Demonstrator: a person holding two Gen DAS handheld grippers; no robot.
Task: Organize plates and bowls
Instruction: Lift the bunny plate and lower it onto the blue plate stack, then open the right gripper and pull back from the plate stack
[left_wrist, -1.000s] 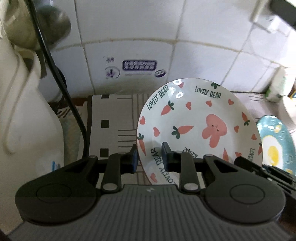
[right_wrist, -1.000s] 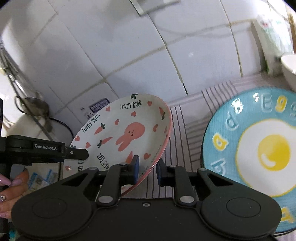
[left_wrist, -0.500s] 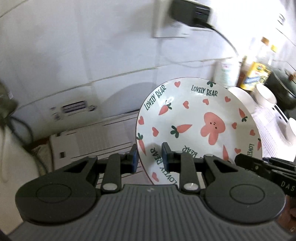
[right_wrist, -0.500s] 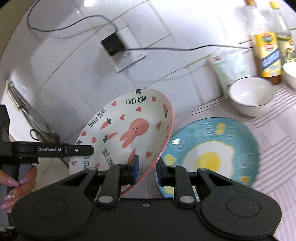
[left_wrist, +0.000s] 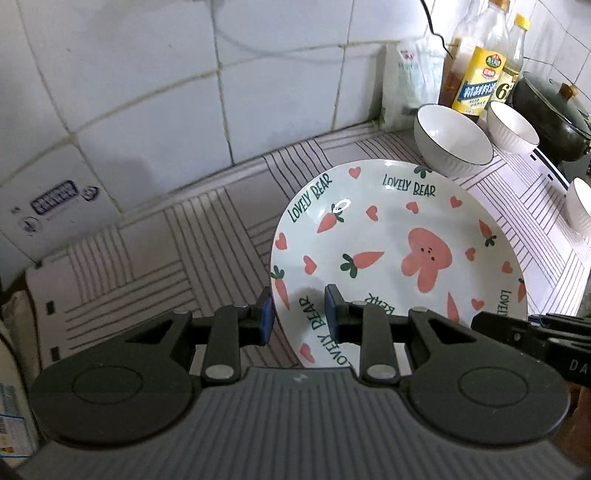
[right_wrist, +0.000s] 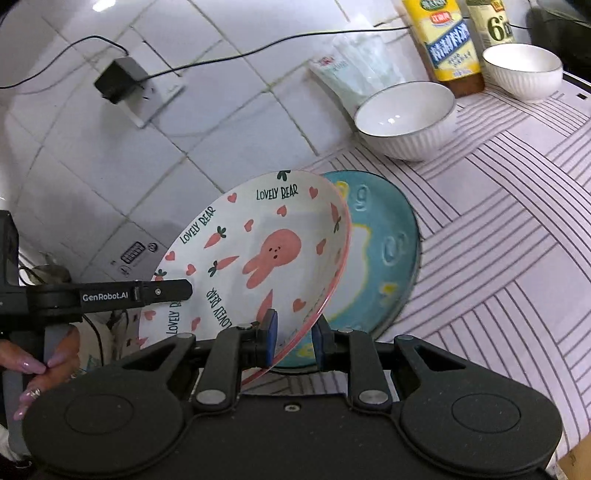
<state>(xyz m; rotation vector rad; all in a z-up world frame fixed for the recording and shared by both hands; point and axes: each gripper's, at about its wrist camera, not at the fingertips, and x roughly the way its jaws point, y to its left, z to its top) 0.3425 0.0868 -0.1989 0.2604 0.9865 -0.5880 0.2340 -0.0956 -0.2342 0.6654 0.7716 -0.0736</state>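
A white plate with pink bunny, carrots and "LOVELY BEAR" lettering (left_wrist: 399, 251) is held in the air by both grippers. My left gripper (left_wrist: 297, 314) is shut on its near rim. My right gripper (right_wrist: 293, 334) is shut on the opposite pink rim; the plate (right_wrist: 266, 251) tilts above a blue fried-egg plate (right_wrist: 384, 266) that lies flat on the striped mat. Two white ribbed bowls (right_wrist: 406, 118) (right_wrist: 522, 70) stand behind it; they also show in the left wrist view (left_wrist: 452, 142) (left_wrist: 511, 127).
Sauce bottles (left_wrist: 480, 70), a plastic packet (left_wrist: 410, 77) and a dark pot (left_wrist: 550, 114) stand along the tiled wall at the right. A third white bowl (left_wrist: 578, 210) sits at the right edge. A plugged-in charger (right_wrist: 118, 79) hangs on the wall.
Both grippers carried the bunny plate to the right along the counter and lowered it; it now hangs over the blue egg plate. The kettle at the left has left view.
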